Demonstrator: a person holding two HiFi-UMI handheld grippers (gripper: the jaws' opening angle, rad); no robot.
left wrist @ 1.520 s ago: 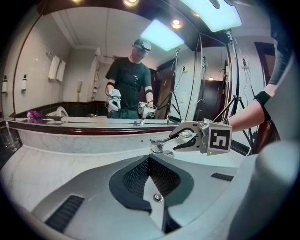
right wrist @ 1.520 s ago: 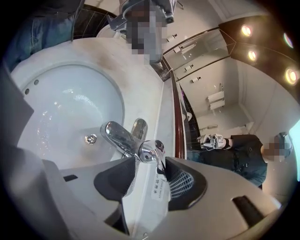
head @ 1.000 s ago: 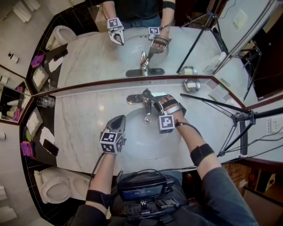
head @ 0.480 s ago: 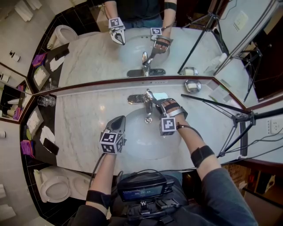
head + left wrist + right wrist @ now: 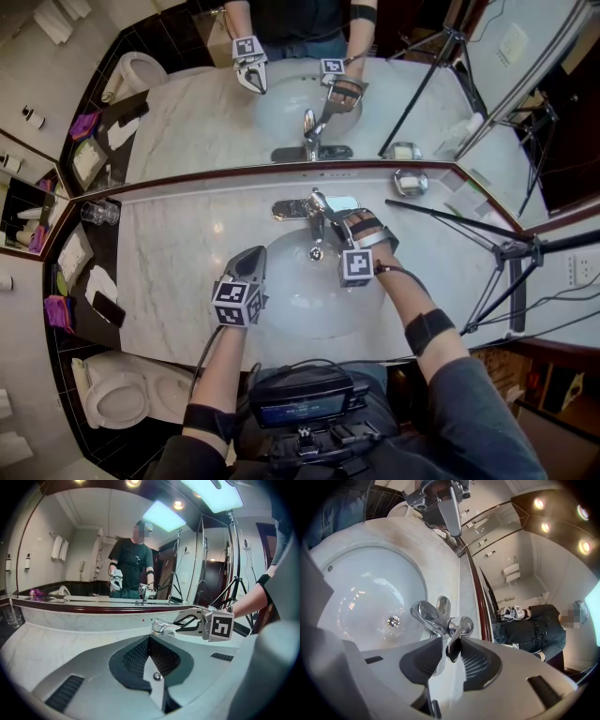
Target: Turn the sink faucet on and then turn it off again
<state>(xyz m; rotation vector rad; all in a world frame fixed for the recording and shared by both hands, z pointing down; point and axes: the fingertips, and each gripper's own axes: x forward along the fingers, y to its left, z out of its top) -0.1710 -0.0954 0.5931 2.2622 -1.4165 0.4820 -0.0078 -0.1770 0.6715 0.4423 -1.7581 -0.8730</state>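
1. The marble counter (image 5: 173, 281) ran from its back edge under the mirror (image 5: 206, 112) to its front edge at the person's body. The left stretch lay bare apart from a glass (image 5: 98, 216) at the back left corner. A soap dish (image 5: 409, 181) sat at the back edge on the right, and a tripod (image 5: 506, 253) stood by the right end.
2. The sink basin (image 5: 300, 295) filled the counter's middle. The faucet (image 5: 314, 211) stood at the middle of the back edge, its spout over the basin.
3. The left gripper (image 5: 251, 255) hovered over the basin's front left rim, well apart from the faucet. It pointed toward the back edge and tilted down, its jaws pressed together on nothing, and open counter lay to its left.
4. The right gripper (image 5: 333, 217) reached along the basin's right side, tilted down, with the forearm crossing the front right rim.
5. Its jaws had just been closing and pinched the tip of the faucet lever (image 5: 459, 630).
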